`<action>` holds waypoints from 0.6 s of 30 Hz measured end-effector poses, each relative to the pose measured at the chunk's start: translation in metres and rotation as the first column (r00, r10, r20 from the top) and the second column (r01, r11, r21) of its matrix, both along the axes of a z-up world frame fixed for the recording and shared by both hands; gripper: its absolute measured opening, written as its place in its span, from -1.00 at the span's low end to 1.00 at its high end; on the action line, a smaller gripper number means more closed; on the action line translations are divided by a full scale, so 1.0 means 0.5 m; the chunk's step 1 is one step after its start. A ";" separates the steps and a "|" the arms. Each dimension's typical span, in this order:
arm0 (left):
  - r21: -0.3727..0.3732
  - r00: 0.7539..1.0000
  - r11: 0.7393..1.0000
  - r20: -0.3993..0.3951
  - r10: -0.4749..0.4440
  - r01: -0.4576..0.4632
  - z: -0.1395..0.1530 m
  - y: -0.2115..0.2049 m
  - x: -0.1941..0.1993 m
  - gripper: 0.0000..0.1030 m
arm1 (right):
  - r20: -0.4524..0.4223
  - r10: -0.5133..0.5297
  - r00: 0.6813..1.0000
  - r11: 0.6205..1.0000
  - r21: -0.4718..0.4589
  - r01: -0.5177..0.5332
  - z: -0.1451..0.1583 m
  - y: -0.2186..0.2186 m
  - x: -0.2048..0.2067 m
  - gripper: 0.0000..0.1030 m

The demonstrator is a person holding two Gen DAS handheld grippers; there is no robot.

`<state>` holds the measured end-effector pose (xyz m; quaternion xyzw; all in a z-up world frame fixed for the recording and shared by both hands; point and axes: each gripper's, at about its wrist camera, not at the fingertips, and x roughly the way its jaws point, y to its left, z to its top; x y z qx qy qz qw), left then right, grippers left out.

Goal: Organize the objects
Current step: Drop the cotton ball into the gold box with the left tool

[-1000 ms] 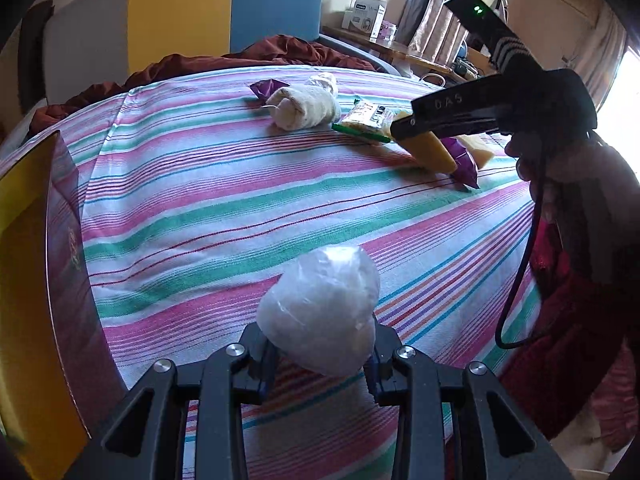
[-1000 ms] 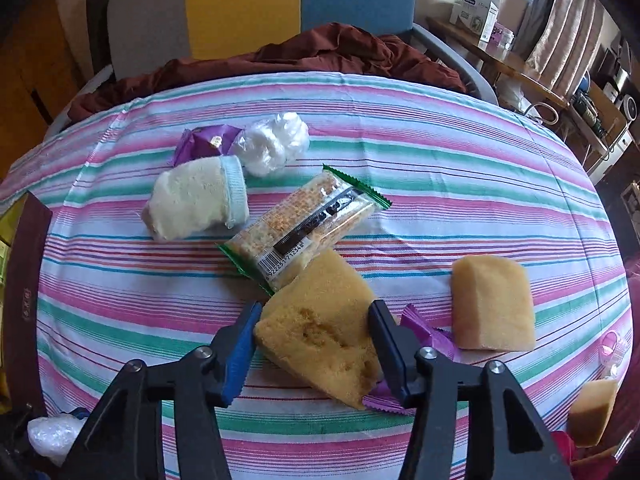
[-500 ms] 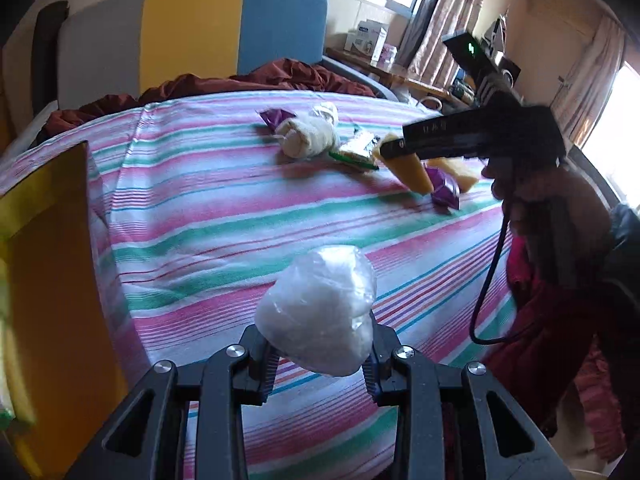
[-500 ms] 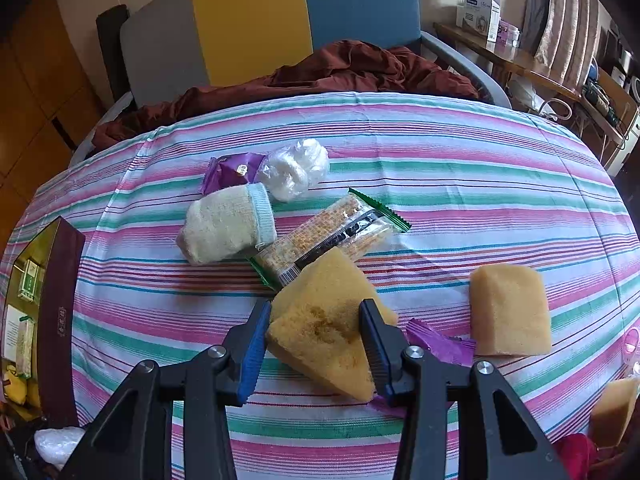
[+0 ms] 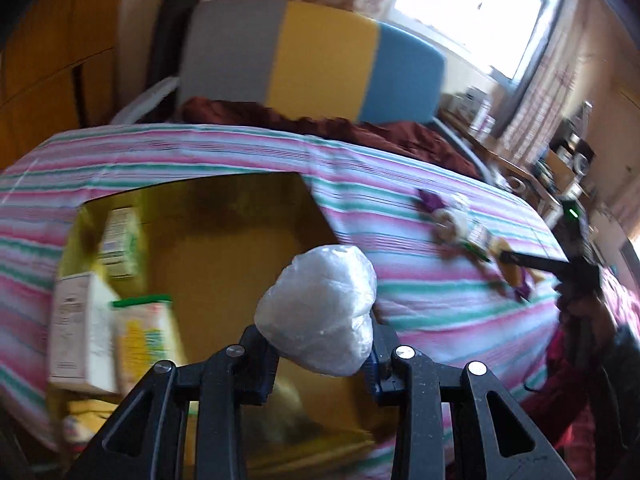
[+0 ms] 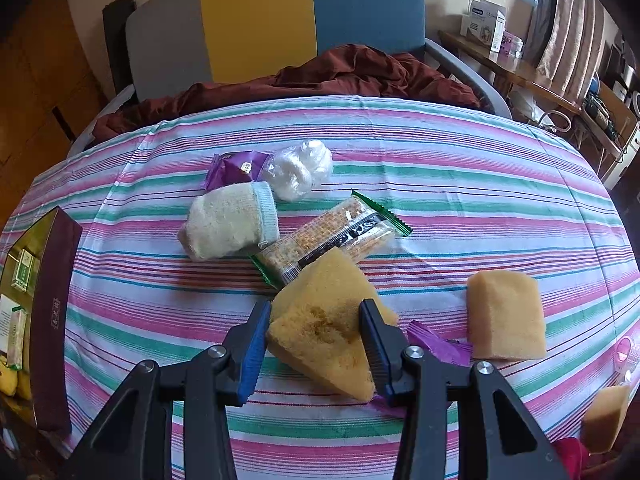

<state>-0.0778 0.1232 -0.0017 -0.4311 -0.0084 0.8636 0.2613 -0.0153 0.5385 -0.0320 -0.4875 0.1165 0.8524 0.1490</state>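
My left gripper [image 5: 318,354] pinches one white plastic bundle [image 5: 320,314]; my right gripper [image 6: 314,342] squeezes one of three yellow sponges [image 6: 324,320].

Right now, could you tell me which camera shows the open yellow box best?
The left wrist view: the open yellow box fills its middle, its inside visible though blurred. The right wrist view catches only its maroon side at the left edge.

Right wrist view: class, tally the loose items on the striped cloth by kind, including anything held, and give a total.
Yellow foam sponges: 3
Purple foil wrappers: 2
Clear plastic bag of white stuffing: 1
Cream sock with blue cuff: 1
Green-edged cracker packet: 1
Total: 8
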 end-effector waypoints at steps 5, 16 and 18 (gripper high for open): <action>-0.010 0.992 0.993 0.035 0.118 -0.118 -0.012 -0.080 -0.064 -0.32 | 0.010 -0.001 1.000 1.000 0.005 0.001 -0.004 0.001 -0.001 -0.13; -0.099 0.975 0.981 0.129 0.178 -0.166 -0.089 -0.110 -0.191 -0.31 | 0.022 0.004 1.000 1.000 0.014 -0.004 -0.009 -0.002 -0.003 -0.13; -0.131 0.974 0.978 0.135 0.183 -0.165 -0.103 -0.107 -0.214 -0.31 | 0.024 0.004 1.000 1.000 0.015 -0.005 -0.010 -0.002 -0.003 -0.13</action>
